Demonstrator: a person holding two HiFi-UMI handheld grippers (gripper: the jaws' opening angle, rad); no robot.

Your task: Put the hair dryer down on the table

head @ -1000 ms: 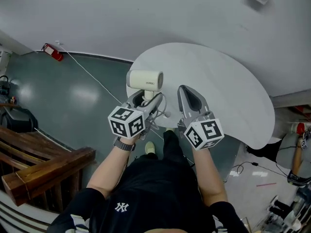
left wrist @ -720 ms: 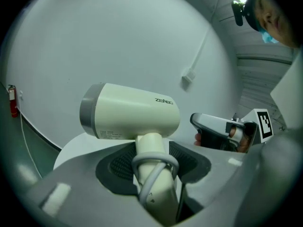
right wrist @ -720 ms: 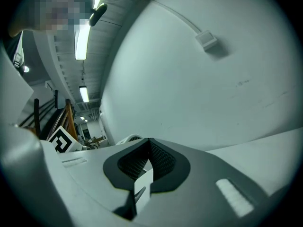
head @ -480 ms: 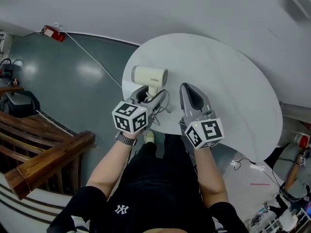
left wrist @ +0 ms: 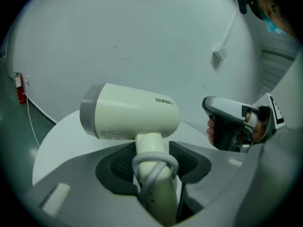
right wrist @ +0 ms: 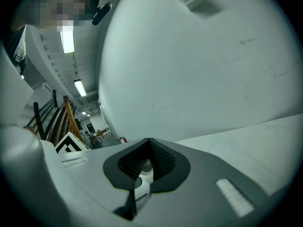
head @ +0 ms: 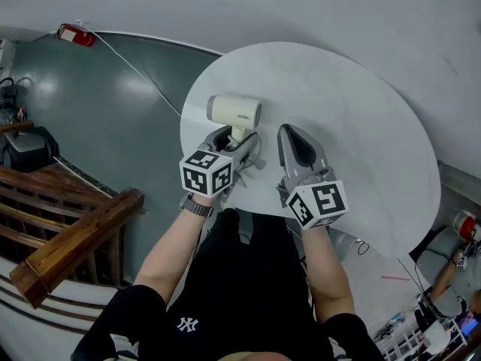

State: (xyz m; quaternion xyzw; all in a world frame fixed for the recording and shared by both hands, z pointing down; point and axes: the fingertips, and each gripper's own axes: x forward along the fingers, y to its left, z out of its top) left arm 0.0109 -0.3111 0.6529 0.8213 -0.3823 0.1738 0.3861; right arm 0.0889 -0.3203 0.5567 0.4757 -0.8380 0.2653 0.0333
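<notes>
A cream hair dryer (head: 234, 111) with a grey rear cap hangs over the left part of the round white table (head: 361, 119). My left gripper (head: 239, 137) is shut on its handle, around which the cord is looped. In the left gripper view the dryer's barrel (left wrist: 132, 116) lies crosswise above the jaws, the handle clamped between the dark pads of the left gripper (left wrist: 154, 163). I cannot tell whether the dryer touches the table. My right gripper (head: 295, 140) is shut and empty just right of the dryer, over the near part of the table. Its pads meet in the right gripper view (right wrist: 147, 163).
A grey-white wall rises right behind the table (left wrist: 52, 145). Left of the table is green floor with a white cable (head: 139, 70) and a red fire extinguisher (head: 75, 34). A wooden railing (head: 75, 239) stands at lower left. Clutter and another person (head: 455, 265) are at lower right.
Both grippers have moved forward over the table, the hair dryer going with the left one from the table's near-left edge to well above its surface. Both grips are unchanged.
</notes>
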